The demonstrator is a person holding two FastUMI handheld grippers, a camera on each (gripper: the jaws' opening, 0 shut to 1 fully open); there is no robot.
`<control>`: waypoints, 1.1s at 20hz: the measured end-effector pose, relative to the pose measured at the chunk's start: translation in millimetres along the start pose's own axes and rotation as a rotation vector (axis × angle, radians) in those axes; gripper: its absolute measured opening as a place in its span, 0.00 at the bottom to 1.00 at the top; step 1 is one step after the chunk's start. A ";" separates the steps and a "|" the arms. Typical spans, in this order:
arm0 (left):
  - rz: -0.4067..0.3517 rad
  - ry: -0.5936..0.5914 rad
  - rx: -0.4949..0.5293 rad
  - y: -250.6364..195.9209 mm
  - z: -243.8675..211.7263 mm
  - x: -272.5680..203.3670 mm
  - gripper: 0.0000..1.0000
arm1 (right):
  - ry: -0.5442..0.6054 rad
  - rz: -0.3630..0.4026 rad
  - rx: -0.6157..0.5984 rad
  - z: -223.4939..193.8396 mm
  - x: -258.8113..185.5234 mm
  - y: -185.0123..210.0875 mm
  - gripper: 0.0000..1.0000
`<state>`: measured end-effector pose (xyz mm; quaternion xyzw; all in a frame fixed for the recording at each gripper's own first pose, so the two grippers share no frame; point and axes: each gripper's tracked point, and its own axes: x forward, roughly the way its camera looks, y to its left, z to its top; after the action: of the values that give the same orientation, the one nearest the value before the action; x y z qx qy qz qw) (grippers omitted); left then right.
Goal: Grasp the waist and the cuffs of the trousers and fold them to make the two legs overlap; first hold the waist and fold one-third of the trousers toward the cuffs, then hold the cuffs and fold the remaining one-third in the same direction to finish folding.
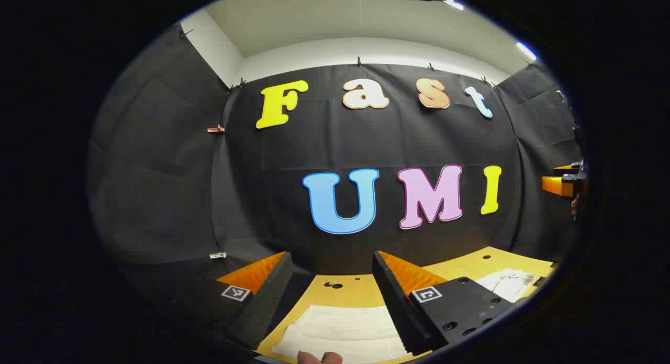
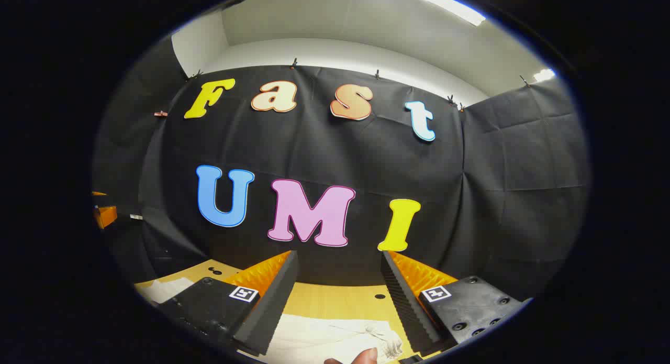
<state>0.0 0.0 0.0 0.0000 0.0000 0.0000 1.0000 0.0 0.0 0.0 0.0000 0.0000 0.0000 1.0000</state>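
Note:
White trousers lie flat on the wooden table. In the left gripper view a smooth banded end of the trousers (image 1: 343, 335) lies below my left gripper (image 1: 332, 272), which is open and held above the cloth. More white cloth (image 1: 510, 283) shows at the right of that view. In the right gripper view a crumpled end of the trousers (image 2: 335, 340) lies under my right gripper (image 2: 340, 272), also open and off the fabric. The other gripper (image 1: 562, 185) hangs at the far right edge of the left gripper view. Fingertips of a hand (image 1: 319, 357) show at the bottom edge.
The wooden table (image 1: 345, 288) has small round holes and ends at the black cloth wall (image 1: 366, 144) just behind. A bit of white cloth (image 2: 167, 289) lies at the left in the right gripper view.

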 end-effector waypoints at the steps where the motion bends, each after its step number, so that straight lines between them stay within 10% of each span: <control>1: -0.001 0.004 0.002 0.8 -2.9 0.1 0.96 | 0.000 0.000 0.000 -0.1 -0.3 0.3 0.96; 12: -0.060 0.064 0.135 -3.1 -37.0 -13.4 0.98 | 0.030 -0.022 -0.025 -14.9 -11.5 -12.0 0.97; 22: -0.287 0.283 0.760 25.7 -201.3 -44.7 0.97 | 0.160 0.001 -0.165 -72.6 -32.2 -23.2 0.97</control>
<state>-44.7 25.7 -201.3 0.3682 0.1372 -0.1391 0.9090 -32.2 -23.2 -72.6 -0.0823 0.0799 0.0003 0.9934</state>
